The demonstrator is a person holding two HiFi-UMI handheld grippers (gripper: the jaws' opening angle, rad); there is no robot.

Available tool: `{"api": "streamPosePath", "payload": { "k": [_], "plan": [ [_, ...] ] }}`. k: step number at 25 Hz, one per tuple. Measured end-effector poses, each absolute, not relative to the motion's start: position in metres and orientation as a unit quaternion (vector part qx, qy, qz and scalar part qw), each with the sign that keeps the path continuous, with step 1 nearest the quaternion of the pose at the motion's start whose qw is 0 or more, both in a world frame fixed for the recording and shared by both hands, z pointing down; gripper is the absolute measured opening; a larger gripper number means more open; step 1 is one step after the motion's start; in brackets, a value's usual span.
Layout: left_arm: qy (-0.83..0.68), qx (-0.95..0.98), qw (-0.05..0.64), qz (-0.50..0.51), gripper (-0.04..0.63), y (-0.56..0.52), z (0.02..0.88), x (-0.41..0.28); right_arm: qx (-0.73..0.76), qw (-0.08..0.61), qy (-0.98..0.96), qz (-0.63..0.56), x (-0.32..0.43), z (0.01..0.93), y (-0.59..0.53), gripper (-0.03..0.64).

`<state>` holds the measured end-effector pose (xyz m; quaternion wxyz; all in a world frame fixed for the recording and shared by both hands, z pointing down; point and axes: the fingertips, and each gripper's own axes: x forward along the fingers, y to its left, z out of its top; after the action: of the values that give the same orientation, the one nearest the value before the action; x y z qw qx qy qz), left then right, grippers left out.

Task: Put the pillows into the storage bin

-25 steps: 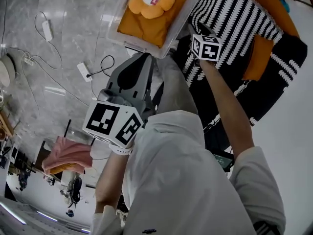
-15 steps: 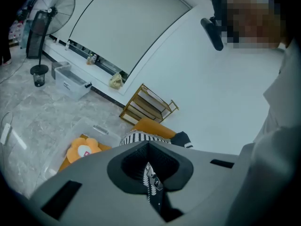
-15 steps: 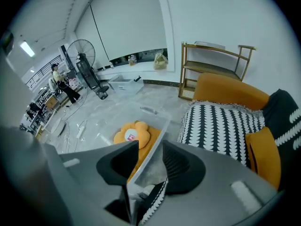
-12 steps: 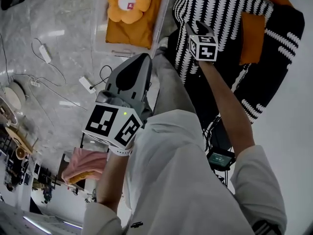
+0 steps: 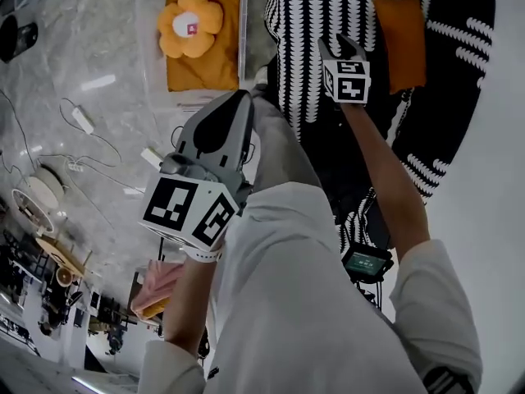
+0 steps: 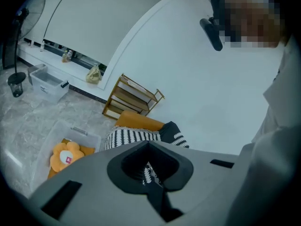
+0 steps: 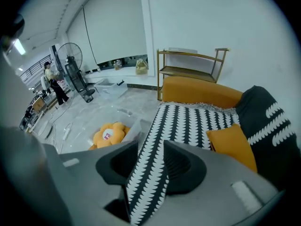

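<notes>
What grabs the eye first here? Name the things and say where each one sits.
The big black-and-white patterned pillow dominates, lying on the orange sofa with its near edge clamped in the right gripper. Next comes the orange flower pillow, sitting in the clear storage bin on the floor beside the sofa.

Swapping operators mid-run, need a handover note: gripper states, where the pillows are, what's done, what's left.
Left gripper: jaws together, nothing clearly pinched, held short of the storage bin.
Right gripper: shut on an edge of the black-and-white pillow, which lies beside the bin, not in it.
In the bin: flower pillow on top of a flat orange pillow.
Done: those two are in.
Left: get the black-and-white pillow into the bin, then the small orange pillow lying beyond it.
</notes>
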<state>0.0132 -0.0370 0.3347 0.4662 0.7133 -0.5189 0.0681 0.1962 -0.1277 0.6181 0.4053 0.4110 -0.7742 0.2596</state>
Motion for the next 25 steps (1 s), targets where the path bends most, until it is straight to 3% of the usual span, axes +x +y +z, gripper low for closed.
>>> {"api": "streamPosePath", "payload": {
  "k": [11,25],
  "plan": [
    [-0.49,0.736,0.457,0.096,0.008,-0.076,0.335,0.088,0.473,0.401,-0.736,0.272,0.311,0.629,-0.16,0.21],
    [-0.479,0.736,0.464,0.118,0.008,-0.101,0.35,0.109,0.488,0.515,-0.671,0.217,0.443,0.688,-0.207,0.288]
  ]
}}
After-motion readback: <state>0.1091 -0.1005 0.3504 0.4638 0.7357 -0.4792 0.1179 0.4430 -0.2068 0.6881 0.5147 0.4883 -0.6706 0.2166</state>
